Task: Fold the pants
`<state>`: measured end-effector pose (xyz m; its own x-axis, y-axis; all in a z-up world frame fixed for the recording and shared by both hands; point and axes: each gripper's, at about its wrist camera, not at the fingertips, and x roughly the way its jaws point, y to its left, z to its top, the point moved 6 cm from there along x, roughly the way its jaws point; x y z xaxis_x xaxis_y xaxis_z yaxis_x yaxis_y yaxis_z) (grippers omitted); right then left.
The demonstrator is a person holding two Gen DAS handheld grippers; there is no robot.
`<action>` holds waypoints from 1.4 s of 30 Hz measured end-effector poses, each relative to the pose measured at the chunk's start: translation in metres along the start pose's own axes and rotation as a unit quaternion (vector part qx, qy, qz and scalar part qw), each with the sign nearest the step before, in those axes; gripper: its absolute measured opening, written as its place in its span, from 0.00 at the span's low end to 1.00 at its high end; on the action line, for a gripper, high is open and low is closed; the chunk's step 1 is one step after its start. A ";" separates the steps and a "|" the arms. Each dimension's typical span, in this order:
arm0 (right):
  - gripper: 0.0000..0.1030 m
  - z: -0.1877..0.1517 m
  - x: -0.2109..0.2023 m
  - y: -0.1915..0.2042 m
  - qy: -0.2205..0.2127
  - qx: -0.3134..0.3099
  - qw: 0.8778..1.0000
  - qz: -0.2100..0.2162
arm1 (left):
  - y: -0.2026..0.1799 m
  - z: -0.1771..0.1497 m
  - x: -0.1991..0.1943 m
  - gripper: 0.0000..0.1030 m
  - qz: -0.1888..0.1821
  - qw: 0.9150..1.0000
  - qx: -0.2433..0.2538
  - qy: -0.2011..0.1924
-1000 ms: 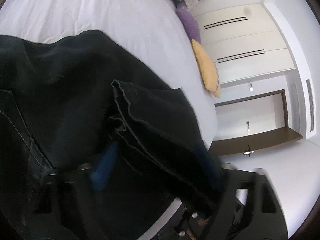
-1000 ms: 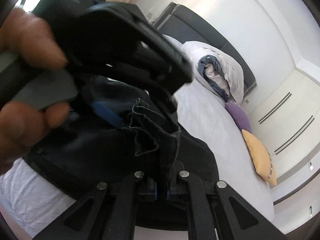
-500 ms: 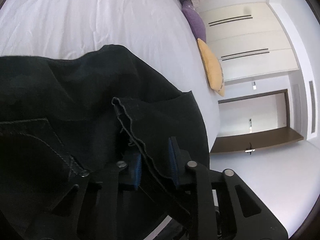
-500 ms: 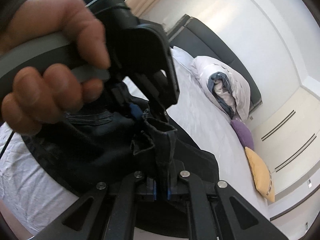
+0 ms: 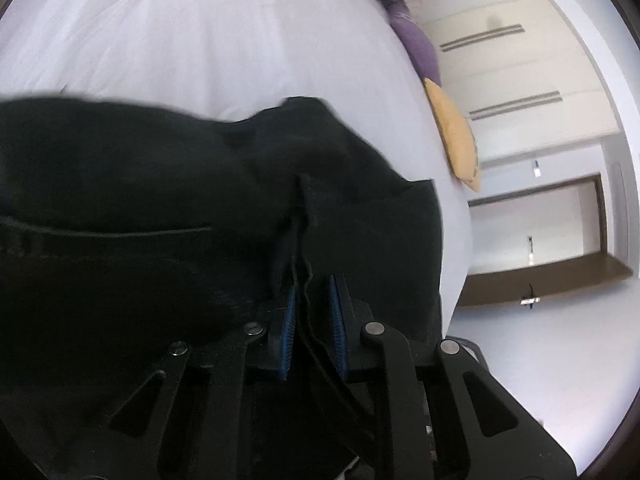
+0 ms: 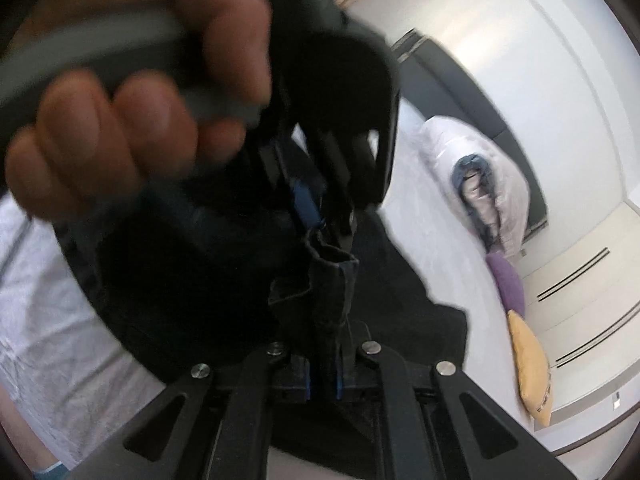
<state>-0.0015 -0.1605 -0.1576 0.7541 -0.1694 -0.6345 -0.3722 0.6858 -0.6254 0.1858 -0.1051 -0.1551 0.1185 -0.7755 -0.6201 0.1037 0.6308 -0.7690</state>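
Keeping both pinched edges level and taut looked like the way to carry this fold over cleanly, lowering them together so the doubled cloth landed square on the layer beneath. The left gripper [image 5: 312, 308] had just been closing, and its blue pads stood narrow with a thin hem edge of the pants [image 5: 160, 184] between them, though a slight gap showed on one side. The right gripper [image 6: 323, 384] was clamped tight on a bunched fold of the same garment. The pants were black denim with pale stitching, lying crumpled on the white bed [image 5: 200, 32], near its side edge.
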 end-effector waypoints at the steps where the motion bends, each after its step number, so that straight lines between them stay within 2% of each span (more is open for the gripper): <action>1: 0.09 -0.001 0.003 0.002 0.004 -0.001 1.000 0.005 | 0.001 0.000 -0.003 0.15 -0.001 1.000 0.002 -0.003; 3: 0.11 -0.001 0.003 0.003 0.002 0.003 1.000 0.006 | 0.000 -0.001 -0.007 0.15 0.009 1.000 0.011 -0.010; 6: 0.13 -0.002 0.005 0.003 0.001 0.003 1.000 0.010 | -0.001 -0.003 -0.024 0.15 0.052 0.998 0.035 -0.022; 8: 0.14 -0.006 0.008 0.005 0.004 0.003 1.000 0.019 | -0.009 -0.001 -0.041 0.15 0.075 0.995 0.055 -0.044; 10: 0.15 -0.007 0.002 0.013 -0.002 -0.001 1.000 0.028 | -0.027 0.004 -0.049 0.15 0.084 0.991 0.081 -0.062; 12: 0.16 -0.008 -0.001 0.018 -0.008 -0.005 1.000 0.026 | -0.046 0.007 -0.050 0.15 0.078 0.989 0.108 -0.064; 15: 0.16 -0.008 -0.011 0.027 -0.008 -0.007 1.000 0.023 | -0.064 0.005 -0.037 0.15 0.068 0.987 0.139 -0.045; 18: 0.16 -0.009 -0.015 0.032 -0.013 -0.009 1.000 0.019 | -0.073 -0.003 -0.006 0.15 0.065 0.985 0.162 -0.010; 19: 0.16 -0.010 -0.016 0.033 -0.015 -0.008 1.000 0.018 | -0.070 -0.004 0.006 0.15 0.076 0.983 0.166 0.003; 20: 0.18 -0.011 -0.018 0.034 -0.015 -0.008 1.000 0.016 | -0.061 -0.006 0.019 0.15 0.103 0.981 0.166 0.014; 21: 0.19 -0.013 -0.019 0.035 -0.016 -0.006 1.000 0.015 | -0.054 -0.007 0.025 0.15 0.111 0.981 0.160 0.019; 22: 0.21 -0.014 -0.022 0.034 -0.015 0.000 1.000 0.019 | -0.045 -0.008 0.028 0.15 0.100 0.984 0.145 0.022; 25: 0.35 -0.022 -0.036 0.026 -0.011 0.034 0.998 0.060 | -0.039 -0.010 0.021 0.15 0.078 0.987 0.142 0.013; 26: 0.44 -0.027 -0.044 0.016 -0.008 0.064 0.994 0.092 | -0.037 -0.012 0.018 0.15 0.081 0.986 0.144 0.012; 27: 0.61 -0.030 -0.048 0.005 -0.007 0.091 0.988 0.122 | -0.036 -0.013 0.015 0.15 0.084 0.986 0.146 0.011; 28: 0.67 -0.035 -0.053 -0.010 -0.006 0.134 0.977 0.164 | -0.036 -0.016 0.012 0.15 0.087 0.985 0.149 0.009; 29: 0.69 -0.042 -0.056 -0.036 -0.010 0.197 0.957 0.212 | -0.036 -0.018 0.007 0.15 0.090 0.985 0.149 0.004; 31: 0.69 -0.058 -0.049 -0.083 -0.009 0.290 0.924 0.250 | -0.043 -0.022 0.010 0.15 0.095 0.985 0.145 -0.008; 33: 0.69 -0.080 -0.029 -0.133 -0.001 0.388 0.881 0.272 | -0.055 -0.020 0.004 0.15 0.094 0.983 0.156 -0.030; 35: 0.69 -0.097 -0.007 -0.176 -0.015 0.479 0.827 0.295 | -0.065 -0.019 0.000 0.15 0.090 0.979 0.175 -0.048; 36: 0.69 -0.103 0.008 -0.196 -0.027 0.520 0.793 0.316 | -0.071 -0.014 0.000 0.15 0.091 0.978 0.179 -0.049; 37: 0.69 -0.107 0.024 -0.210 -0.032 0.552 0.764 0.332 | -0.074 -0.013 0.003 0.15 0.093 0.978 0.182 -0.047; 38: 0.69 -0.108 0.038 -0.219 -0.031 0.572 0.745 0.341 | -0.073 -0.011 0.004 0.15 0.100 0.976 0.186 -0.046; 40: 0.69 -0.106 0.072 -0.219 -0.019 0.597 0.695 0.400 | -0.060 -0.007 0.009 0.15 0.140 0.971 0.188 -0.046; 41: 0.69 -0.106 0.093 -0.218 -0.010 0.602 0.678 0.422 | -0.058 -0.005 0.013 0.15 0.141 0.972 0.180 -0.048; 42: 0.69 -0.108 0.113 -0.213 0.008 0.607 0.670 0.428 | -0.052 -0.003 0.013 0.15 0.133 0.975 0.171 -0.051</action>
<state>0.1046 -0.4023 -0.1455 0.5366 0.6523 -0.5353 0.0571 0.6048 0.7943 0.1791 -0.1484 -0.1240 0.2818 -0.5882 -0.7580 0.3765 0.7945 -0.4765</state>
